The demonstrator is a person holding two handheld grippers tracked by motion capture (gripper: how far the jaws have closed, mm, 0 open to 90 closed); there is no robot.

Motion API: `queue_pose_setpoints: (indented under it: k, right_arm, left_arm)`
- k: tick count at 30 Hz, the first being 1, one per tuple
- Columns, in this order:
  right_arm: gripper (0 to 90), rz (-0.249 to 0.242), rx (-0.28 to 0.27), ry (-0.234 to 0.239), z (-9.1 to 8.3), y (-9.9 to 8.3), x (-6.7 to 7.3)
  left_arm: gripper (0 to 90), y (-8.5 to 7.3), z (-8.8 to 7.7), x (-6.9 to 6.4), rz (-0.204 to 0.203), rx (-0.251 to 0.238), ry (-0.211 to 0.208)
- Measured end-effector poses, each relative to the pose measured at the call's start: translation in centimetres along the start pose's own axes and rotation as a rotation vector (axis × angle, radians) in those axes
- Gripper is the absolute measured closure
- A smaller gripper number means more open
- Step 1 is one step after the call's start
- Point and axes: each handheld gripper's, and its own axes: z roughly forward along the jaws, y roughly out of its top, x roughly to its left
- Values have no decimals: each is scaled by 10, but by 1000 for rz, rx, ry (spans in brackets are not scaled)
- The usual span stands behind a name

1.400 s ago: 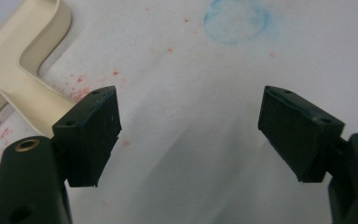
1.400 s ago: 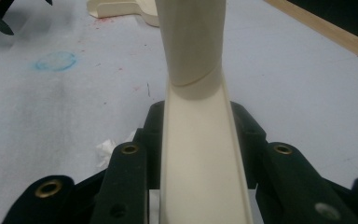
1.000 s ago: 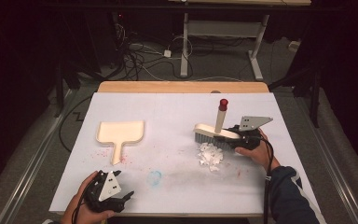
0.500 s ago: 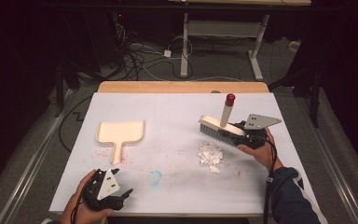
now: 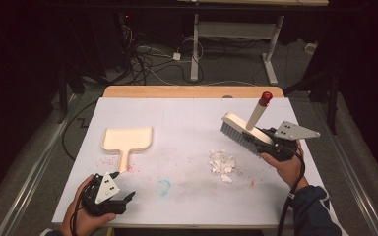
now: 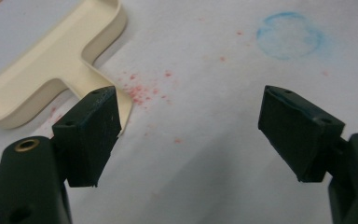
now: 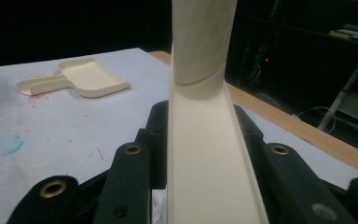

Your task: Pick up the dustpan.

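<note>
My brush is lifted off the desk, with the crumbs toward the dustpan from it.

My right tool (image 5: 275, 144) is clamped on the brush (image 5: 243, 132), whose long axis slants over the crumb pile (image 5: 222, 163); the dustpan (image 5: 127, 139) lies well beyond, nearer my left tool (image 5: 109, 195), whose jaws stand wide and bare. Since a second ago, the brush has risen clear of the pile.

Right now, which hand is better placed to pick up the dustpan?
Left. The left gripper hovers open just below the dustpan handle, its fingers empty. The right gripper is shut on the brush, far across the table.
</note>
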Motion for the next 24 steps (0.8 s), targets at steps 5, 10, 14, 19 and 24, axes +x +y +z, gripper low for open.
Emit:
queue_pose_setpoints:
  k: [5, 10, 14, 19, 24]
  right_arm:
    - [674, 10, 14, -43, -13, 0, 9]
    - [674, 22, 38, -73, -22, -3, 18]
    - [674, 33, 62, -85, -26, -7, 25]
    - [674, 43, 91, -103, -28, -12, 32]
    - [674, 42, 96, -116, -33, -14, 39]
  left_arm:
    - [205, 0, 3, 4, -36, 13, 15]
    - [206, 2, 9, 8, -65, 39, 36]
    - [221, 1, 17, 15, -143, 67, 41]
    - [222, 2, 24, 21, -203, 85, 41]
    - [222, 4, 28, 30, -277, 74, 51]
